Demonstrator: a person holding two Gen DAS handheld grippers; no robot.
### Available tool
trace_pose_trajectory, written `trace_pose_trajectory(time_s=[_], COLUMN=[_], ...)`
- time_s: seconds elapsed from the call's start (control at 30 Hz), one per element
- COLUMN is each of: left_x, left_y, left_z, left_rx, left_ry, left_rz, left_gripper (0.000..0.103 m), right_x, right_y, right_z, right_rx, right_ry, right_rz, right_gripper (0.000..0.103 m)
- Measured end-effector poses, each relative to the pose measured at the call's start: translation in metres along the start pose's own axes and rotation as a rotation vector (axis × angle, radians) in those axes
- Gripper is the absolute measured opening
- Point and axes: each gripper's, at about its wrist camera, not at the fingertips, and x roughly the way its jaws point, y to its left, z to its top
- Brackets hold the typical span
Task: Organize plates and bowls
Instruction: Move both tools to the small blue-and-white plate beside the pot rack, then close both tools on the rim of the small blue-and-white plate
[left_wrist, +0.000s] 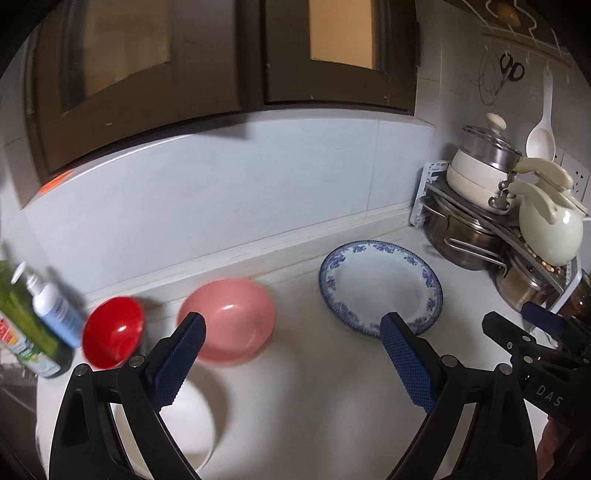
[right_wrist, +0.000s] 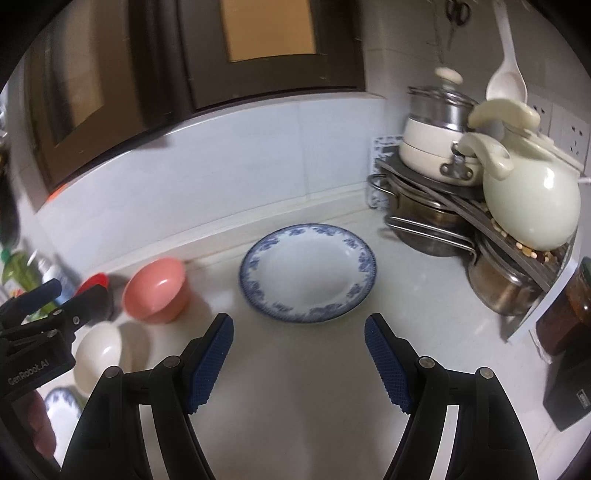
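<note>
Plate (right_wrist: 308, 273) blue-rimmed, flat on our counter (right_wrist: 295, 387), far of centre, near the pot rack (right_wrist: 480, 221) | pink bowl (right_wrist: 157, 290) left of plate, red bowl (left_wrist: 112, 328) further left, white bowl (right_wrist: 98, 352) nearer | our left gripper (left_wrist: 291, 325) fingers spread, nothing between | our right gripper (right_wrist: 299, 328) fingers spread, empty, short of plate

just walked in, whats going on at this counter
A person holds a gripper in each hand over a white counter, sorting dishes. Both the left gripper and right gripper are open and empty. The blue-rimmed plate lies just ahead of the right gripper. The pink bowl, red bowl and white bowl sit separately to the left. Nothing is stacked or picked up.
</note>
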Motion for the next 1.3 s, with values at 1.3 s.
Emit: trace_pose_trajectory(time_s=[1.3], left_x=[0.239], left_y=[-0.05], left_z=[0.027], left_rx=[0.076], left_ry=[0.269], left_rz=[0.027], left_gripper=[0.078], right_x=[0.214], right_y=[-0.077], right_z=[0.036], right_rx=[0.125], right_ry=[0.186], right_rz=[-0.108], right_gripper=[0.072])
